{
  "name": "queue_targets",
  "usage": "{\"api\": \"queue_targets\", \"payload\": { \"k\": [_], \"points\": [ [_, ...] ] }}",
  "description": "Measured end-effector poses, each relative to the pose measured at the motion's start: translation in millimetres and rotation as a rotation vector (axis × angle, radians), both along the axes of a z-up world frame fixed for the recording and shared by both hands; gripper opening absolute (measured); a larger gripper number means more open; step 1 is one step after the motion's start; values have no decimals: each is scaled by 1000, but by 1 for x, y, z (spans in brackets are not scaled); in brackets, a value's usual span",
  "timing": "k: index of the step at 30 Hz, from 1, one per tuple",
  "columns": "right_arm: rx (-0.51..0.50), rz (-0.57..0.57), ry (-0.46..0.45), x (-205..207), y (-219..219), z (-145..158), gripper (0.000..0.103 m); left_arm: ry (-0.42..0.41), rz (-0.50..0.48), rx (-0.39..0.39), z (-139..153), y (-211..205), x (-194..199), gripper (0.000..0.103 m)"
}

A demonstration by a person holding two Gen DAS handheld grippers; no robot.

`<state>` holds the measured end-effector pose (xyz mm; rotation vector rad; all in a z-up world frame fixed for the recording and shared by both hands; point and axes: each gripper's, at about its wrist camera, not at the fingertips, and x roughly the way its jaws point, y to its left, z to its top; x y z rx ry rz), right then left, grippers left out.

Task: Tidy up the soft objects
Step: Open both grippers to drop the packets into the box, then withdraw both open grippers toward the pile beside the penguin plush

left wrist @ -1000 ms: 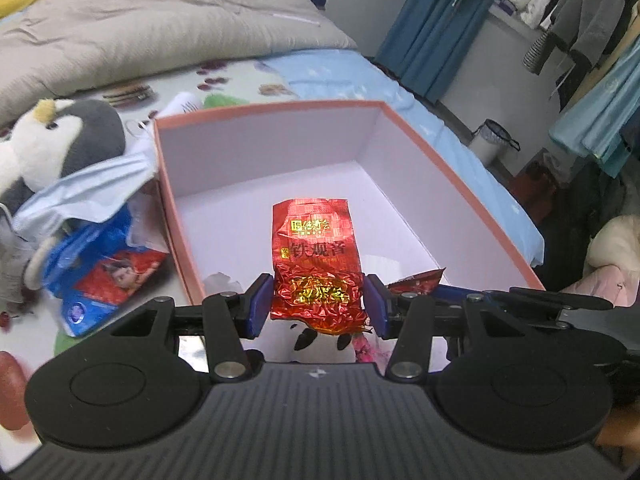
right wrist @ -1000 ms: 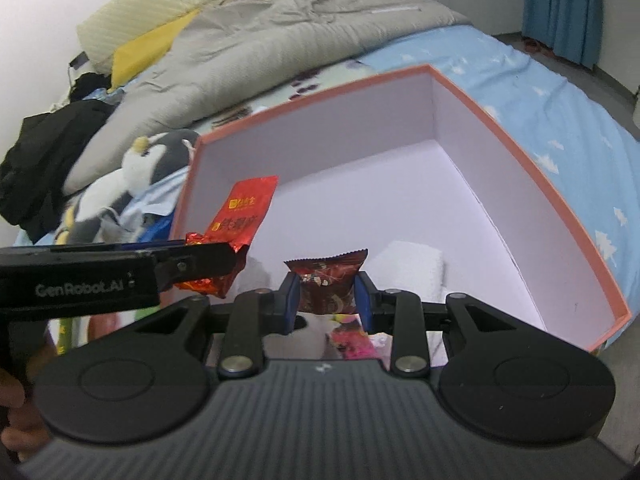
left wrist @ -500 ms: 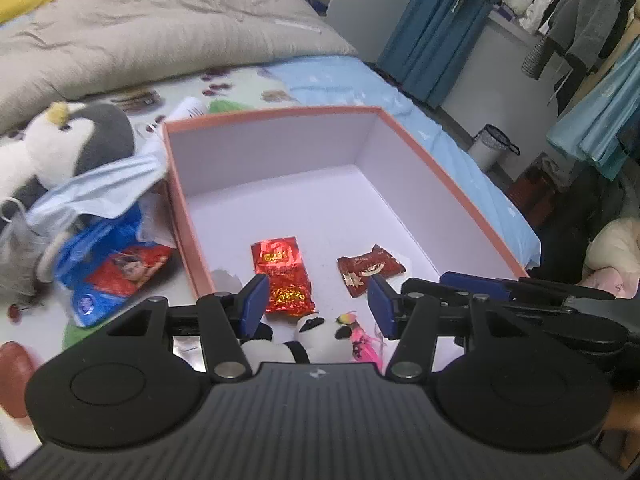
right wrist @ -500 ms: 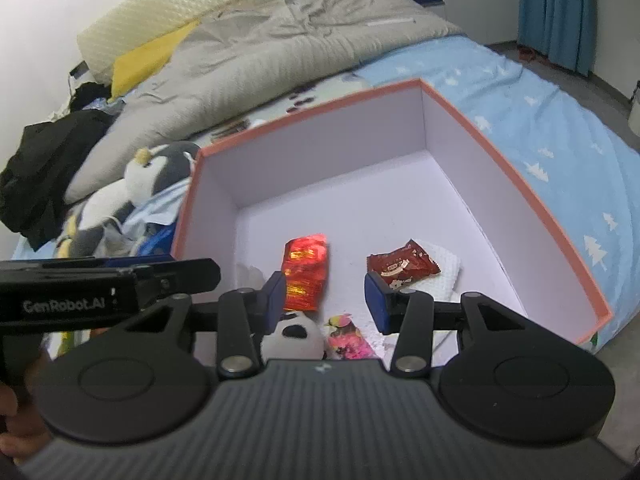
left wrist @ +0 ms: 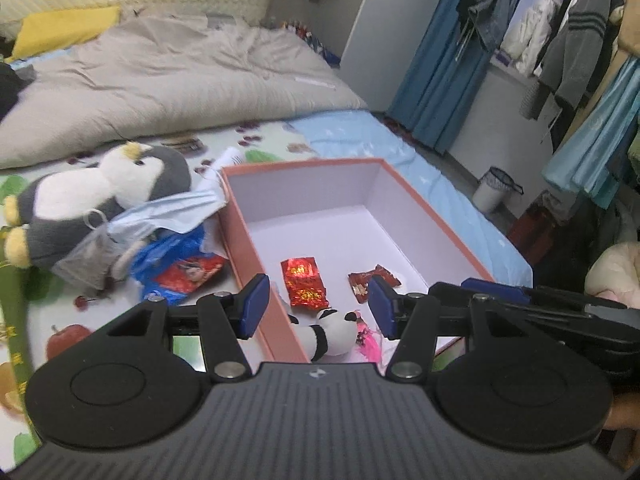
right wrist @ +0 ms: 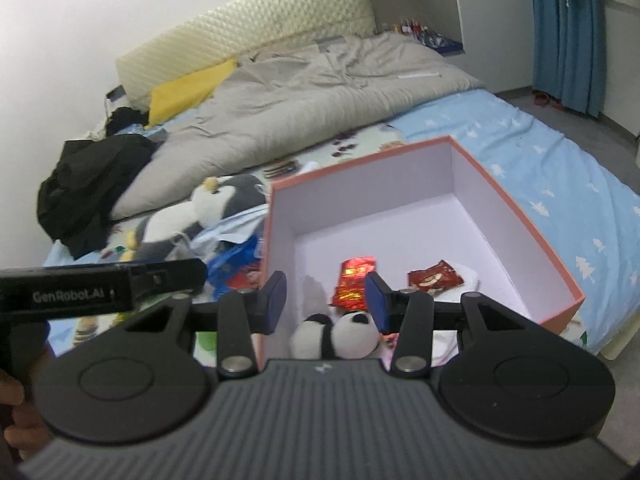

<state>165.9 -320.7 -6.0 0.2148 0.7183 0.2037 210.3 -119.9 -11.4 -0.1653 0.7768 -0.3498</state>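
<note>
An open salmon-rimmed box [left wrist: 240, 224] [right wrist: 516, 204] with a white inside sits on the bed. In it lie a shiny red foil packet [left wrist: 304, 286] [right wrist: 354, 280], a dark red snack packet [left wrist: 372, 282] [right wrist: 434, 278], a small panda plush [left wrist: 332, 328] [right wrist: 340, 332] and a pink item [left wrist: 370, 338]. My left gripper [left wrist: 318, 310] is open and empty, above the box's near end. My right gripper [right wrist: 326, 302] is open and empty, above the panda. A penguin plush [left wrist: 100, 196] [right wrist: 200, 216] lies left of the box.
A light blue face mask [left wrist: 168, 212] and a blue and red bag [left wrist: 180, 268] lie between the penguin and the box. A grey duvet [left wrist: 160, 80] covers the far bed. Black clothes [right wrist: 88, 184] sit at far left. Hanging clothes and a bin [left wrist: 496, 188] stand at the right.
Both grippers opened and dropped their packets into the box, then pulled back and up. The red foil packet and the dark red packet now lie on the box floor.
</note>
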Motion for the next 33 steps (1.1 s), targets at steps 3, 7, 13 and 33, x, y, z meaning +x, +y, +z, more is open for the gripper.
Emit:
{"api": "queue_targets", "payload": {
  "k": [3, 7, 13, 33],
  "points": [
    [-1, 9, -17, -15, 8, 7, 46, -24, 17, -8, 10, 14, -21, 60],
    [10, 26, -32, -32, 19, 12, 46, -52, 50, -4, 19, 32, -48, 60],
    [18, 54, -47, -54, 36, 15, 46, -75, 103, -3, 24, 57, -85, 61],
    [23, 186, -2, -101, 90, -9, 46, -66, 289, 11, -11, 125, -169, 63]
  ]
}}
